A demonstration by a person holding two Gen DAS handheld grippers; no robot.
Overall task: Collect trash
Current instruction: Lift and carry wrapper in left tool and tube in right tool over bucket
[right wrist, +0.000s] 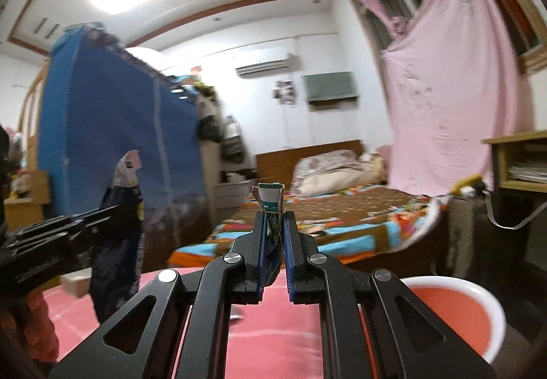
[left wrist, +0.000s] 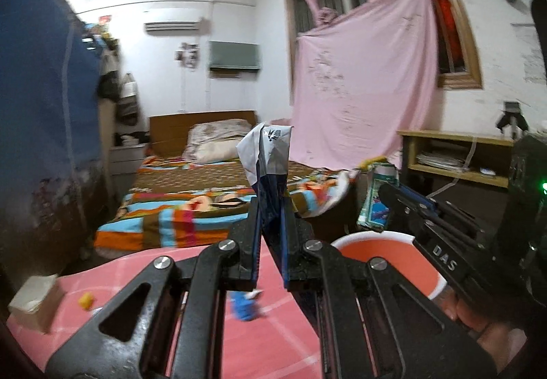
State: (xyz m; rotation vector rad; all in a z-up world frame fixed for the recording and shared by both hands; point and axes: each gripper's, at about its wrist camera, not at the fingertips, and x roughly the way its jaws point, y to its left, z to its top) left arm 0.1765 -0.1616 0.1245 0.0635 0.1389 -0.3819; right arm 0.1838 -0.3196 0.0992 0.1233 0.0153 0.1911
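Note:
My left gripper [left wrist: 270, 204] is shut on a dark blue and white wrapper [left wrist: 268, 156] that stands up between its fingers, raised above the pink table [left wrist: 259, 338]. It also shows in the right wrist view [right wrist: 118, 208] at the left. My right gripper [right wrist: 274, 218] is shut on a small green and white wrapper [right wrist: 270, 199]; it shows in the left wrist view [left wrist: 376, 204] at the right. A red basin with a white rim [left wrist: 383, 252] sits just right of both grippers [right wrist: 454, 310]. A blue wrapper [left wrist: 244, 305] and a yellow scrap [left wrist: 86, 300] lie on the table.
A cardboard box [left wrist: 34, 302] stands at the table's left edge. Beyond the table are a bed with a striped quilt [left wrist: 191, 204], a blue fabric wardrobe [right wrist: 112, 139], a wooden desk [left wrist: 458, 153] at the right and a pink sheet over the window [left wrist: 362, 85].

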